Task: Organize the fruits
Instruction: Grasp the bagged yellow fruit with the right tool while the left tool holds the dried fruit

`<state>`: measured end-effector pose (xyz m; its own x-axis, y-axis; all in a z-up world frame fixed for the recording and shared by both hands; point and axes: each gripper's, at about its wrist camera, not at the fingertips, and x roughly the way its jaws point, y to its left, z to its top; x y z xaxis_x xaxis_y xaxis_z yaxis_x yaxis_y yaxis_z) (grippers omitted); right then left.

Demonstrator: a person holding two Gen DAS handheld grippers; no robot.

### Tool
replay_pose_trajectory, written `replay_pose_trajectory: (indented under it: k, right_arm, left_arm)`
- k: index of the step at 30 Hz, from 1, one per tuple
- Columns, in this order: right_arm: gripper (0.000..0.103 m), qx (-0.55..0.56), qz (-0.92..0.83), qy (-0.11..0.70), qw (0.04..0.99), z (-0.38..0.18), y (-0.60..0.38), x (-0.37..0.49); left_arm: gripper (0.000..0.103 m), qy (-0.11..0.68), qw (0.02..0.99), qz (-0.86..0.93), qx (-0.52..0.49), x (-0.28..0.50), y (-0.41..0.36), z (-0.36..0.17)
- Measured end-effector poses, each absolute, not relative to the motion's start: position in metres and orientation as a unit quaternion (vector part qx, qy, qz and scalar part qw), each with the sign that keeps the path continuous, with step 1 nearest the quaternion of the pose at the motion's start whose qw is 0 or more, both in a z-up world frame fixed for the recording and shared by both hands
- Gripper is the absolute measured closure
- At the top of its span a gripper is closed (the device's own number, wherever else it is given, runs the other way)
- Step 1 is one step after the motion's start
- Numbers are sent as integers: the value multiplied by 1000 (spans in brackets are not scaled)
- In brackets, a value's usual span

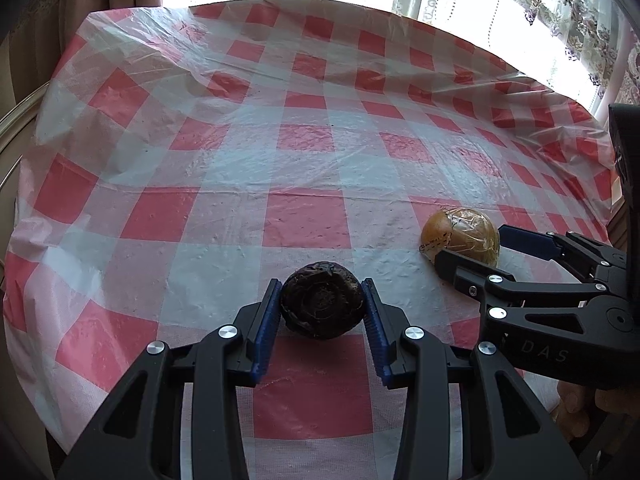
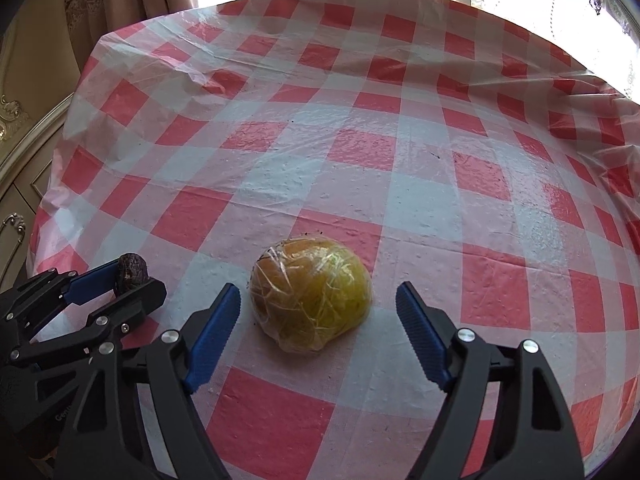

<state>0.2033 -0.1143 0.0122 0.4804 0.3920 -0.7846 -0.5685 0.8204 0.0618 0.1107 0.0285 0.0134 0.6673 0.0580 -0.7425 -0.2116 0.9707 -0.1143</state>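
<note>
A dark brown wrinkled fruit (image 1: 322, 305) sits between the blue pads of my left gripper (image 1: 322, 298), which is shut on it just above or on the checked tablecloth. It also shows in the right wrist view (image 2: 130, 274), at the far left, inside the left gripper (image 2: 120, 284). A yellow-orange fruit wrapped in clear film (image 2: 310, 300) rests on the cloth between the spread fingers of my right gripper (image 2: 318, 300), which is open and not touching it. In the left wrist view the wrapped fruit (image 1: 460, 236) lies at the right with the right gripper (image 1: 476, 250) around it.
The table is covered by a red-and-white checked plastic cloth (image 1: 280, 152). A bright window with patterned curtains (image 1: 560, 8) is behind the far edge. A cream cabinet (image 2: 16, 152) stands at the left of the table.
</note>
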Motion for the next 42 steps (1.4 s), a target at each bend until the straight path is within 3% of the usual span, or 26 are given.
replay_pose_trajectory:
  k: [9,42]
  right_arm:
    - [39,-106,286,423,853,8,-110,206]
    - [40,0,270,410,871,27,-214,164]
  left_arm:
    - [64,401,908,75,-97,110,28,12]
    - [64,384,920,80,13,95,-44,44]
